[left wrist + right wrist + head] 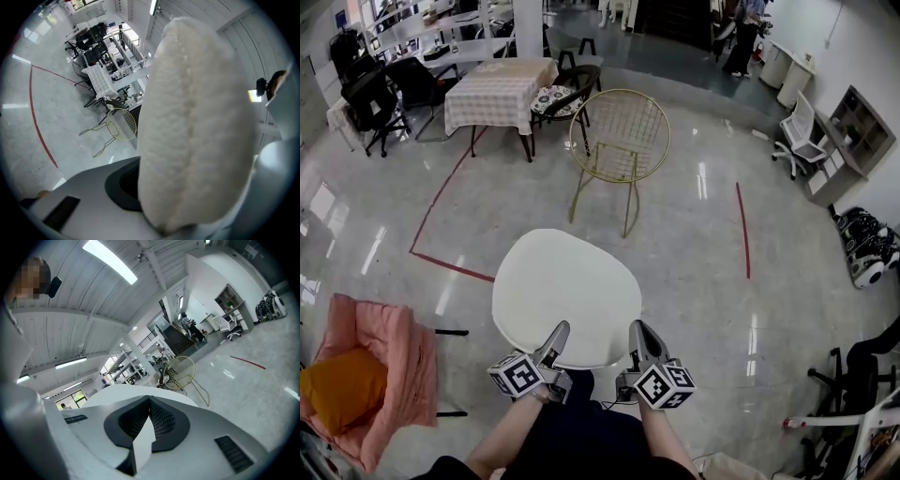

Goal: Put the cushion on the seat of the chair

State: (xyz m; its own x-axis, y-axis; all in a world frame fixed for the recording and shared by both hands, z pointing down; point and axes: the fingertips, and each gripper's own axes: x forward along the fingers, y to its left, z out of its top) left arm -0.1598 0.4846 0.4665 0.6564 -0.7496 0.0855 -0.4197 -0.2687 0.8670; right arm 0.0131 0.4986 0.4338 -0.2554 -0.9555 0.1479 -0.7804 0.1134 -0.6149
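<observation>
Cushion (567, 295) hangs well short of the chair (623, 136), pinched only at the rim farthest from it by left tongs (553, 339) and right tongs (641, 337), both clamped narrow; risk: unsupported edge sags, snags the chair's front rim.

Bright, even indoor light; ceiling strips (110, 261) glare on glossy floor (703, 183); fisheye edges dark, vignetted.

White cushion (567, 291), gold wire chair (623, 131), checked tablecloth (492, 94), pink armchair (394, 347), orange pillow (337, 389)
</observation>
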